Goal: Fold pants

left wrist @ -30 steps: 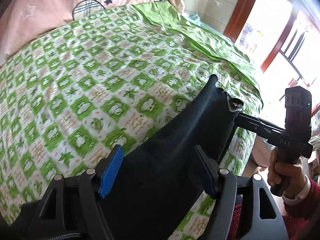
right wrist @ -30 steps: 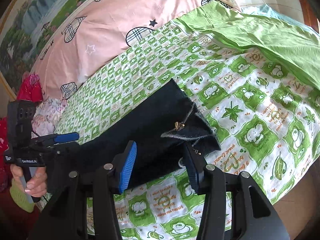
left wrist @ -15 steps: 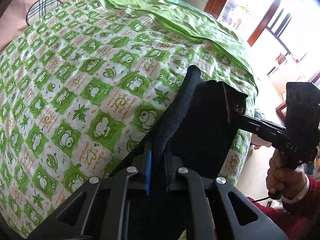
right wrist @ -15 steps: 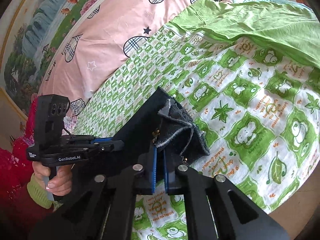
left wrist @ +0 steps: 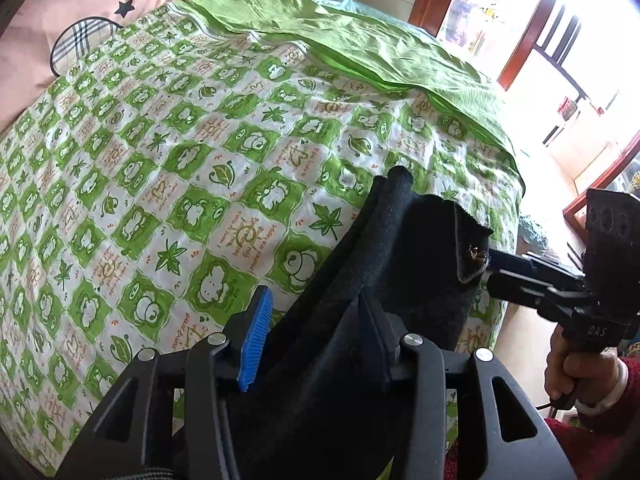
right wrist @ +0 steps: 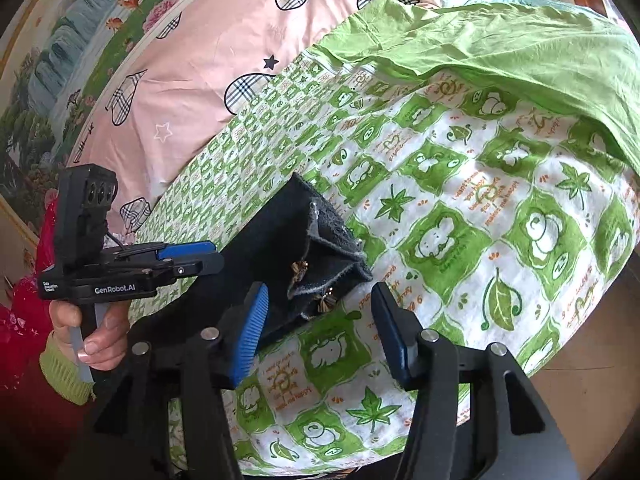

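Note:
The dark pants [left wrist: 400, 272] lie in a long folded strip near the bed's front edge; they also show in the right wrist view [right wrist: 280, 248]. My left gripper [left wrist: 316, 340] is open, its blue pads on either side of the cloth near one end. My right gripper [right wrist: 320, 332] is open over the frayed hem with small gold charms [right wrist: 320, 264]. Each gripper shows in the other's view: the right one [left wrist: 560, 292] touches the hem end, the left one [right wrist: 188, 260] sits at the far end.
The bed carries a green-and-white patterned sheet [left wrist: 200, 160] with a plain green cloth [right wrist: 520, 48] bunched at the far side. A pink quilt [right wrist: 200, 60] lies beyond. The bed edge drops to the floor [right wrist: 592, 360] on the right.
Both grippers were shut on the pants half a second ago with the cloth lifted; now both are open and the pants rest on the bed.

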`<action>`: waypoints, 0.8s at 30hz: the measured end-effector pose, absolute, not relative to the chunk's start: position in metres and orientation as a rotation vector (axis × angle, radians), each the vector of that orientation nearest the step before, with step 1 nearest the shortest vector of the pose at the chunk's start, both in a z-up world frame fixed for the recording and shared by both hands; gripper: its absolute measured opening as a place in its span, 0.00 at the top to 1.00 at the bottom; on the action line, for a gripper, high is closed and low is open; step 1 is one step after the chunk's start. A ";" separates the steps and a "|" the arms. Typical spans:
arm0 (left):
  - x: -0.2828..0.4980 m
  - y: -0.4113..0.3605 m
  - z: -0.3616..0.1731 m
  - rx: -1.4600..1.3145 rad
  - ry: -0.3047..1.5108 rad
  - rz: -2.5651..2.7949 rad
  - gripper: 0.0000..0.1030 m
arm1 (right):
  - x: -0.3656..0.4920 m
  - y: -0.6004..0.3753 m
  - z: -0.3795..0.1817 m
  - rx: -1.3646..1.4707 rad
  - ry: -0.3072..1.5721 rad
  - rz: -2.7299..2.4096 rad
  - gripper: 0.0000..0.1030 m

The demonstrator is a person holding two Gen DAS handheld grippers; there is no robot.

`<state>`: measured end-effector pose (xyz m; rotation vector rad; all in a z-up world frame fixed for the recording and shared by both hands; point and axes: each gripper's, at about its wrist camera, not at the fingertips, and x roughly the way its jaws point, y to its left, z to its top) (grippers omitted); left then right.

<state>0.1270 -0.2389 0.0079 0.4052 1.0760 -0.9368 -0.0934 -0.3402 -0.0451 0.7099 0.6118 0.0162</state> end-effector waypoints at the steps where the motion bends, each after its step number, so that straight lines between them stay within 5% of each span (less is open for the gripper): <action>1: 0.129 -0.243 0.007 0.403 1.085 -0.949 0.52 | -0.093 -0.340 -0.048 0.725 0.609 0.026 0.46; 7: 0.142 -0.271 -0.011 0.407 1.150 -0.991 0.52 | -0.082 -0.337 -0.055 0.741 0.591 0.073 0.46; 13: 0.155 -0.293 -0.030 0.345 1.238 -1.072 0.71 | -0.073 -0.331 -0.058 0.681 0.576 0.105 0.48; 16: 0.154 -0.297 -0.031 0.327 1.233 -1.107 0.82 | -0.072 -0.327 -0.059 0.650 0.578 0.109 0.59; 19: 0.152 -0.295 -0.027 0.322 1.209 -1.120 0.86 | -0.067 -0.324 -0.059 0.637 0.603 0.147 0.82; 24: 0.144 -0.280 -0.006 0.267 1.158 -1.137 0.89 | -0.071 -0.321 -0.039 0.659 0.525 0.231 0.87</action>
